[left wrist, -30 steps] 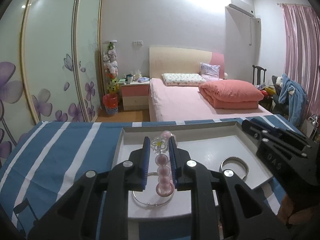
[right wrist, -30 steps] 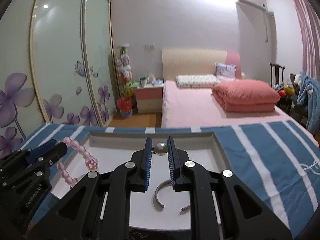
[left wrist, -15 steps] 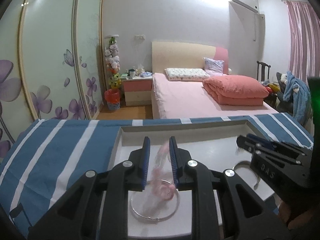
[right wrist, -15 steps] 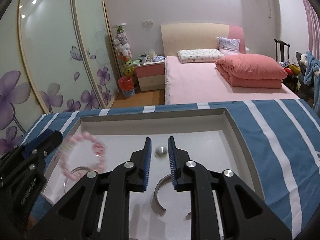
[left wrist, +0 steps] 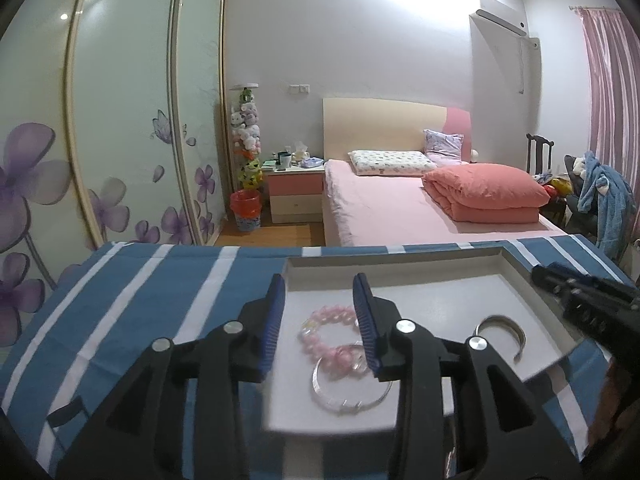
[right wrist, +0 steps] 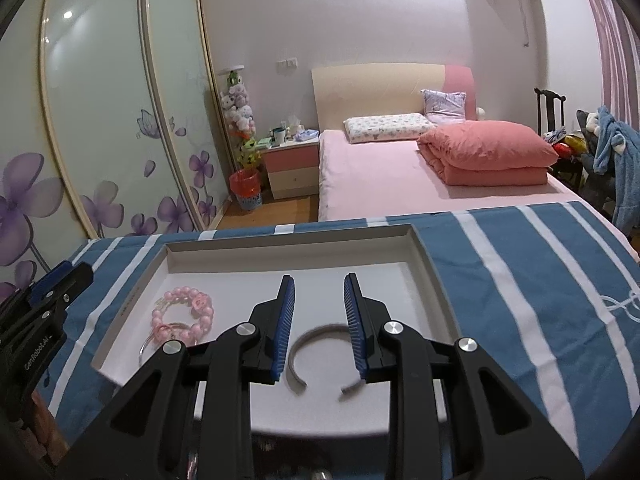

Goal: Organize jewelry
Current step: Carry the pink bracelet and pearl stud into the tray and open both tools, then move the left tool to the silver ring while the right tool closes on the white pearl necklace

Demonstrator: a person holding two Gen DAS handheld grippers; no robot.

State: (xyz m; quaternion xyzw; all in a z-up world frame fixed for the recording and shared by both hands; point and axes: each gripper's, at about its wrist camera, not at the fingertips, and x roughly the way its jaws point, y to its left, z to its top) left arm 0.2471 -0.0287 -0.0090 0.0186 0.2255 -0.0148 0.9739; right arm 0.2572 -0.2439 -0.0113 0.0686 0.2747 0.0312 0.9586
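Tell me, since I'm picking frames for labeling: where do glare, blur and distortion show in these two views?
Left wrist view: ceiling light blows out the wall top, the wardrobe doors bow from fisheye, and the tray near edge is soft. Right wrist view: the same bowing, spot reflections on the doors, and the open silver bangle is slightly blurred.

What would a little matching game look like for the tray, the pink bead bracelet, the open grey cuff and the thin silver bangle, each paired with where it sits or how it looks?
Things:
1. pink bead bracelet
2. open grey cuff
3. thin silver bangle
4. tray

Descriptions:
A. white, shallow, lying on the blue striped cloth
B. partly under the beads, at the tray's near left
C. C-shaped, its gap towards the camera, below the right gripper
D. a loop lying on the tray floor, overlapping a bangle

Pairs: 1-D, 2-C, 3-B, 4-A
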